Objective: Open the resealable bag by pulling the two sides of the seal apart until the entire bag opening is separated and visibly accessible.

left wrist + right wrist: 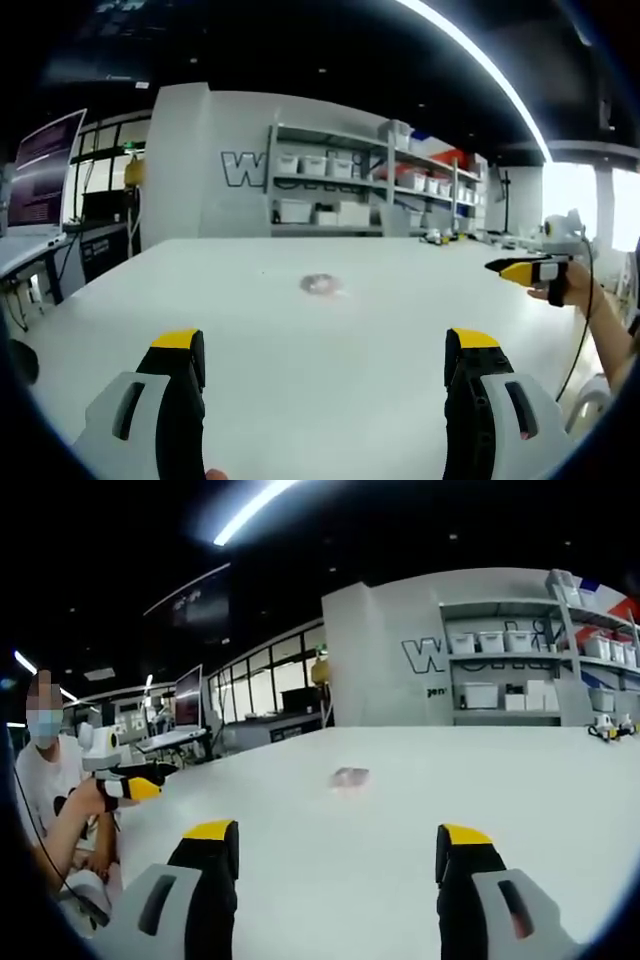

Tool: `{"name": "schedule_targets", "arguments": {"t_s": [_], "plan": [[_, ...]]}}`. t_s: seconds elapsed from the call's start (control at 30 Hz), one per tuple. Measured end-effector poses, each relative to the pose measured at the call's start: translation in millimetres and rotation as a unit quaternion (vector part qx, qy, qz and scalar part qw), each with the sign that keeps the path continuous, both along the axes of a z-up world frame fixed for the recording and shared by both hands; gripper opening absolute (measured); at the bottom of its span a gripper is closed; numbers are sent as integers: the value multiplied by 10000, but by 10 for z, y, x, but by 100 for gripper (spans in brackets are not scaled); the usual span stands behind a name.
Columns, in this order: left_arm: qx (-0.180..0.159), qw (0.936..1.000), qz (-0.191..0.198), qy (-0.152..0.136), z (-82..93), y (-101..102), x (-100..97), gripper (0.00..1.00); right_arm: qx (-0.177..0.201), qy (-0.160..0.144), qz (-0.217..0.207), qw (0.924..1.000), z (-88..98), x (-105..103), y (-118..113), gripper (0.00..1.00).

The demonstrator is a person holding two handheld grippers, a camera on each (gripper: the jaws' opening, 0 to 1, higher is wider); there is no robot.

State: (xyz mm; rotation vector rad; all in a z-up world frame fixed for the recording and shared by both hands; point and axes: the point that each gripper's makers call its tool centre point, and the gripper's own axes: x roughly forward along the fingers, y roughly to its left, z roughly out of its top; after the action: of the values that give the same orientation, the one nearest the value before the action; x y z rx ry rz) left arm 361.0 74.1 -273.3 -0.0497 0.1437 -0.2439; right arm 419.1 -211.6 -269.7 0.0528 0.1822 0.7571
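A small clear resealable bag (322, 285) lies flat on the white table (300, 350), well ahead of both grippers; in the right gripper view the bag (350, 777) looks pale and pinkish. My left gripper (325, 365) is open, its yellow-tipped jaws far apart and empty above the near part of the table. The right gripper (338, 855) is open too, with nothing between its jaws. In the left gripper view the right gripper (525, 269) comes in from the right, held by a hand. The left gripper (135, 788) appears at the left of the right gripper view.
Grey shelving (370, 180) with white bins stands behind the table's far edge. A desk with monitors (185, 705) stands to the left. A person (50, 780) sits at the table's left side. Small objects (610, 730) rest at the far right edge.
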Motion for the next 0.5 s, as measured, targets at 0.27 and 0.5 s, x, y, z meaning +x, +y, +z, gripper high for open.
{"name": "schedule_targets", "arguments": {"t_s": [0.27, 0.5], "plan": [[-1, 10000, -1, 13, -9, 8, -8, 100, -20, 25, 67, 10000, -19, -13, 51, 80], [14, 10000, -8, 5, 3, 7, -24, 100, 7, 41, 79, 10000, -21, -15, 73, 80]]}}
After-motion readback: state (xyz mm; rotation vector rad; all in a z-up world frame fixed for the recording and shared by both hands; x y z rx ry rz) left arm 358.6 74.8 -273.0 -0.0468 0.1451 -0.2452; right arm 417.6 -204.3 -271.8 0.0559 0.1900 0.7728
